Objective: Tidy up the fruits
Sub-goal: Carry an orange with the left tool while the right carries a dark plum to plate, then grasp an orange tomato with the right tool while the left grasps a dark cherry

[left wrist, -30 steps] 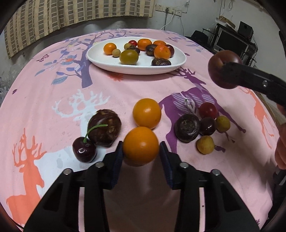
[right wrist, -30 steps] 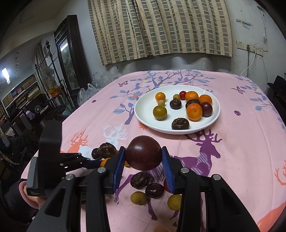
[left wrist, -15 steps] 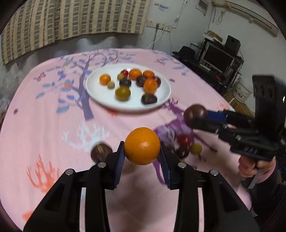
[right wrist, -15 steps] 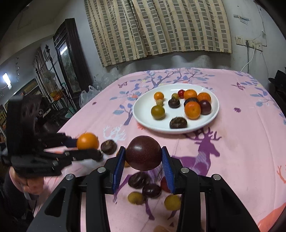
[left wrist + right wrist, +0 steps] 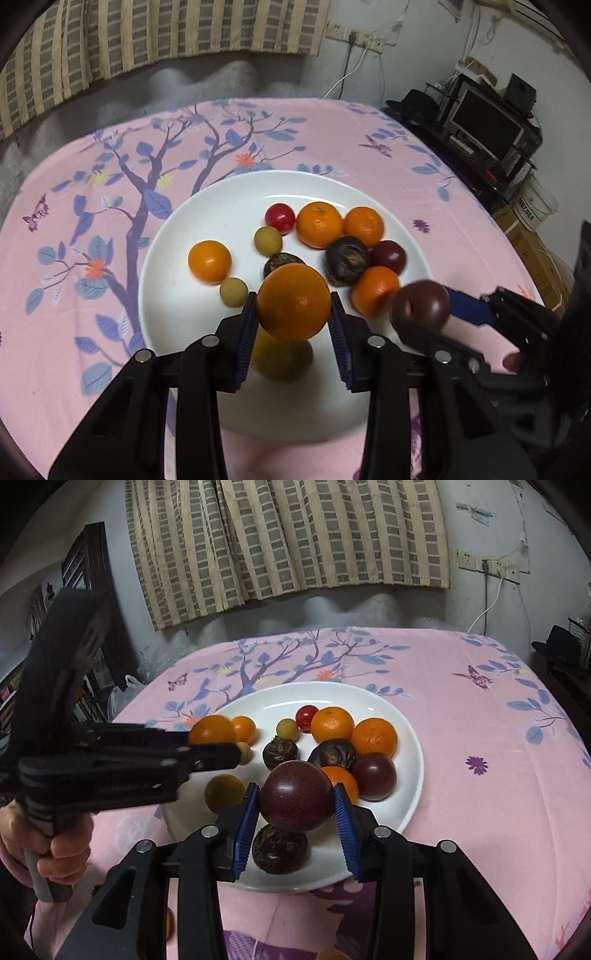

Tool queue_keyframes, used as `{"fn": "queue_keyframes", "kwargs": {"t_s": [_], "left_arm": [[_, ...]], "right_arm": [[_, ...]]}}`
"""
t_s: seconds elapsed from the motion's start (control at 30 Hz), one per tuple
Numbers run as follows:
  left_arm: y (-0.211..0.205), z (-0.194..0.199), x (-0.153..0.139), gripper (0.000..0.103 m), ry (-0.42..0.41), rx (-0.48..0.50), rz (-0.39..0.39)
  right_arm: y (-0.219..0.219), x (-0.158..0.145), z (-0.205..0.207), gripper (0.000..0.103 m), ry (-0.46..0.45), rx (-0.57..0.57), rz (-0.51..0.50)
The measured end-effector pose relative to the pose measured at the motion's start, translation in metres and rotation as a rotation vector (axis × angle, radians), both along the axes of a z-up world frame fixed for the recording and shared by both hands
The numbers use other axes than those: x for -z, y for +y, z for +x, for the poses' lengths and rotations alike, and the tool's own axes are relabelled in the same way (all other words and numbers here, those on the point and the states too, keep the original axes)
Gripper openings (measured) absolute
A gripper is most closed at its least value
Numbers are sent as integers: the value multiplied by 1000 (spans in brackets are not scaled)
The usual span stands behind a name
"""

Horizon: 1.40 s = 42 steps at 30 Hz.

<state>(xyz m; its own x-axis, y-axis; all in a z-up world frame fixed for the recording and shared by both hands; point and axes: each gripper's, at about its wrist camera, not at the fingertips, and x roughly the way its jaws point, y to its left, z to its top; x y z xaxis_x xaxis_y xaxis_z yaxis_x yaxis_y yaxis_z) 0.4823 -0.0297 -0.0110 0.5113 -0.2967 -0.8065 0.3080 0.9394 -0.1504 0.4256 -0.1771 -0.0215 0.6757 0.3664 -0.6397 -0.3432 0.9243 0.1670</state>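
Note:
My left gripper (image 5: 293, 314) is shut on an orange (image 5: 293, 302) and holds it over the near part of the white plate (image 5: 207, 218). My right gripper (image 5: 295, 805) is shut on a dark purple plum (image 5: 296, 799) above the plate's (image 5: 410, 746) near edge. The plate holds several oranges, dark chestnuts, small yellow-green fruits and a red cherry tomato (image 5: 280, 218). The plum and right gripper show at the right of the left wrist view (image 5: 421, 305). The left gripper with its orange (image 5: 211, 730) shows at the left of the right wrist view.
The plate stands on a round table with a pink tree-and-deer cloth (image 5: 480, 701). A striped curtain (image 5: 288, 539) hangs behind. A desk with a monitor (image 5: 484, 122) stands to the right. A chestnut (image 5: 280, 847) lies under the plum.
Both grippers have moved forward from the loose fruit on the cloth to above the plate, each still holding its fruit. The plate now fills both views.

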Motion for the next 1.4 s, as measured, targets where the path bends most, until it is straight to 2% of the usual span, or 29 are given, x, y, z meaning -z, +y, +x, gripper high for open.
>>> {"fn": "queue_keyframes", "kwargs": {"t_s": [0.03,0.07,0.1,0.13,0.17,0.23,0.3,0.4,0.47,0.63,0.73,0.8,0.87,1.03,1.1,1.13,1.33,1.4], "left_arm": [[0,6,5,37,24,-5,1],[2,9,9,48,51,-23,0],[6,9,10,70,63,-43,-6],[11,6,6,76,46,-58,-22],[15,-2,-1,81,8,-63,-27],[21,-23,-15,83,-42,-30,-10],[29,-49,-28,93,-93,-13,18],[45,-101,-42,94,-183,-11,81],[58,-136,-43,94,-209,-21,97],[94,-203,-28,96,-228,-74,41],[109,-226,-17,96,-200,-71,-8],[120,-239,-15,96,-210,-79,-13],[129,-247,-15,96,-229,-90,-11],[146,-262,-5,96,-266,-97,-30],[144,-261,-1,96,-262,-116,33],[143,-261,1,96,-271,-118,59],[134,-258,9,95,-242,-70,39],[125,-253,14,78,-218,-25,28]], "right_arm": [[0,2,1,42,4,-5,-8],[0,2,-1,60,1,-2,-12],[-1,-1,-3,71,-6,6,-16],[-3,-5,-8,76,-17,8,-15],[-5,-9,-14,76,-10,-12,-11],[-6,-15,-30,76,2,-54,0],[0,-20,-55,76,2,-112,5],[13,-20,-82,76,2,-174,-13],[25,-17,-100,76,24,-218,-22],[56,-1,-131,75,48,-258,-97],[75,9,-132,75,76,-272,-133],[86,17,-130,75,106,-280,-143],[94,25,-126,69,128,-280,-168],[109,41,-110,64,154,-221,-219],[109,41,-112,53,131,-201,-223],[109,40,-115,38,137,-210,-201],[79,18,-138,38,89,-157,-88],[70,10,-147,38,60,-145,-72]]}}
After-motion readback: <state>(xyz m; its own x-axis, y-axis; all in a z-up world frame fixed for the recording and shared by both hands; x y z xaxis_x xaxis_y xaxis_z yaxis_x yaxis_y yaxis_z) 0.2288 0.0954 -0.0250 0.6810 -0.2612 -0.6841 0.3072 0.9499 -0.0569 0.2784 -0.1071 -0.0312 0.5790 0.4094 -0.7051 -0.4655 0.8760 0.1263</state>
